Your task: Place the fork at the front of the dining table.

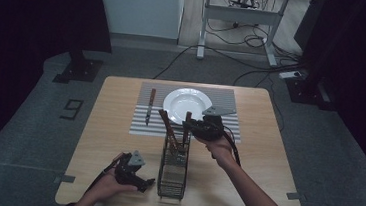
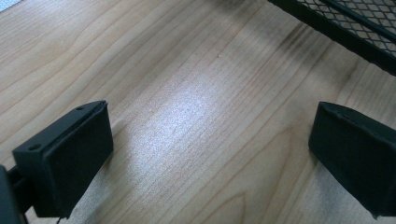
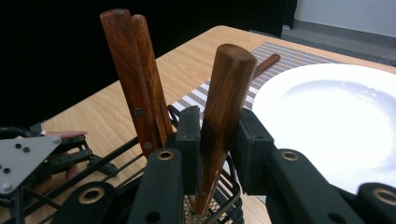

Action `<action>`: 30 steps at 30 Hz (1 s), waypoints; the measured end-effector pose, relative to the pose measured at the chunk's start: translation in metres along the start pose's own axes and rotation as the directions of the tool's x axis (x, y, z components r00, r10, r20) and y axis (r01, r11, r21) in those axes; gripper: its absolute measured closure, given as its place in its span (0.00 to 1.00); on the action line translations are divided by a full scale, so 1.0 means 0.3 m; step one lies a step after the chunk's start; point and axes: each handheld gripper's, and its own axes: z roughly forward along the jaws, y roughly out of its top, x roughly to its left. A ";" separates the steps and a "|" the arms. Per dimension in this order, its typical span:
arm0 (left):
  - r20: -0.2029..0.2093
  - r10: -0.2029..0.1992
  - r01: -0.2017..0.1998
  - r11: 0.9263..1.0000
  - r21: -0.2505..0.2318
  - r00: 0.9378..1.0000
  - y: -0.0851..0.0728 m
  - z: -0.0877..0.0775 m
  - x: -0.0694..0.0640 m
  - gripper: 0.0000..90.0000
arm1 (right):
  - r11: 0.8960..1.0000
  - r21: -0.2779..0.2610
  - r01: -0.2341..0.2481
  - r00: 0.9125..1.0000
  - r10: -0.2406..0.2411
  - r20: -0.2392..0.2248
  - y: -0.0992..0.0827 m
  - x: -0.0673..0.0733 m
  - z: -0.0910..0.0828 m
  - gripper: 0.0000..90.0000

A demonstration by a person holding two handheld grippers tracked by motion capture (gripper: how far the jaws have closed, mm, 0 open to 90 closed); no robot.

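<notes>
The right gripper (image 3: 217, 144) is clenched on a wooden-handled utensil (image 3: 224, 107) that stands nearly upright in the black wire mesh caddy (image 1: 172, 170); the jaws pinch the handle low down, just above the caddy's rim, and the business end is hidden inside the mesh, so whether it is a fork, spoon or knife cannot be told. Beside it in the same caddy lean two more wooden handles (image 3: 135, 74), touching each other and tilted away from the held one. Just beyond, on the striped placemat (image 1: 222, 94), sits the white plate (image 1: 187, 103), bare, and at the plate's left lies one knife (image 1: 150, 106) already laid along the mat. The left gripper (image 2: 210, 154) rests low over the counter (image 1: 112, 142) near the caddy's near end, jaws spread wide with nothing but wood grain between them. Judging from this, the work looks like setting a place: one piece is out and set beside the plate, a second is gripped but not yet lifted clear of the caddy, and the two leaning handles remain untouched. The mat to the right of the plate is partly covered by the right hand in the high view, yet nothing appears placed there, so that side probably waits for the piece now held.
</notes>
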 end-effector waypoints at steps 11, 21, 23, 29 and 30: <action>0.000 0.002 -0.002 1.000 0.001 1.000 0.000 0.000 0.000 0.00 | 0.997 -0.077 -0.025 1.000 0.025 -0.010 0.010 0.012 -0.039 0.89; 0.001 0.002 -0.002 1.000 0.001 1.000 0.000 -0.001 0.000 0.00 | 0.986 -0.165 -0.019 1.000 0.017 -0.011 0.052 0.015 -0.114 0.89; 0.001 0.002 -0.002 1.000 0.001 1.000 0.000 -0.001 0.000 0.00 | 0.981 -0.192 -0.020 1.000 0.018 -0.015 0.065 0.014 -0.137 0.89; 0.000 0.004 -0.004 1.000 0.001 1.000 0.000 0.000 0.000 0.00 | 0.962 -0.271 -0.032 0.999 0.024 -0.031 0.111 0.022 -0.207 0.90; -0.001 0.002 -0.002 1.000 0.000 1.000 0.000 0.000 0.000 0.00 | 0.958 -0.287 -0.025 0.999 0.018 -0.029 0.120 0.025 -0.223 0.89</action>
